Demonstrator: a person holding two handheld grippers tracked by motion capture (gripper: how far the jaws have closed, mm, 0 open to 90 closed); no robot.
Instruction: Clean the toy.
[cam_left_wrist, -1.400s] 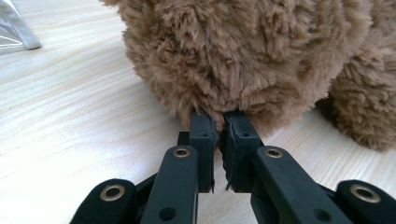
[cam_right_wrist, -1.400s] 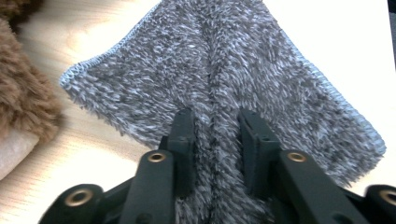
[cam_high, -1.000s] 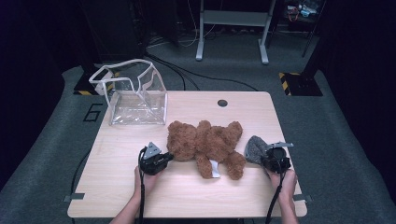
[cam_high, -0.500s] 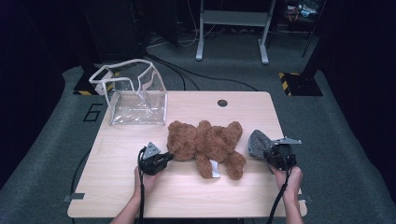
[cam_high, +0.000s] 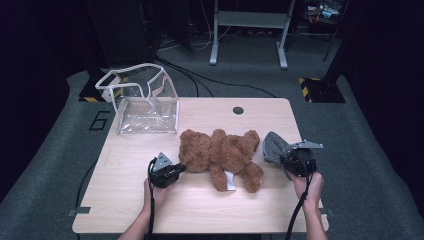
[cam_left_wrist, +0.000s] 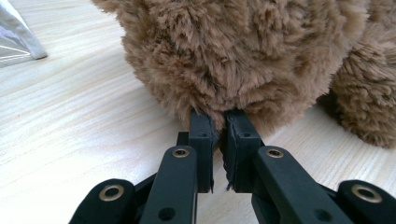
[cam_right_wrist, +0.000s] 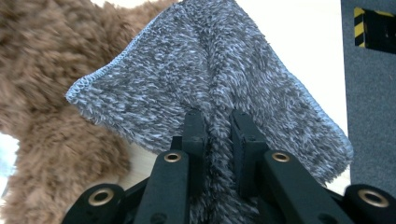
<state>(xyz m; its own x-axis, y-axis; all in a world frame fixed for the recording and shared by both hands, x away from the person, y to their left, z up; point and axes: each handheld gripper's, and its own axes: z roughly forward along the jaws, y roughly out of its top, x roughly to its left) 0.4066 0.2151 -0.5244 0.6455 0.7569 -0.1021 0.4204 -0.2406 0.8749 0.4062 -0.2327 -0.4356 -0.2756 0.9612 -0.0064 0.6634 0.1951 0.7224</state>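
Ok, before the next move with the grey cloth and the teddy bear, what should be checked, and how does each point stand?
1. Right gripper shut on the grey cloth: ok.
2. Left gripper pinching the teddy bear fur: ok.
3. Cloth lifted off the table: cannot tell.
4. Bear lying fully on the table, away from its edges: ok.
5. Clear bag standing apart from the bear: ok.
6. Bag mouth open at the top: ok.
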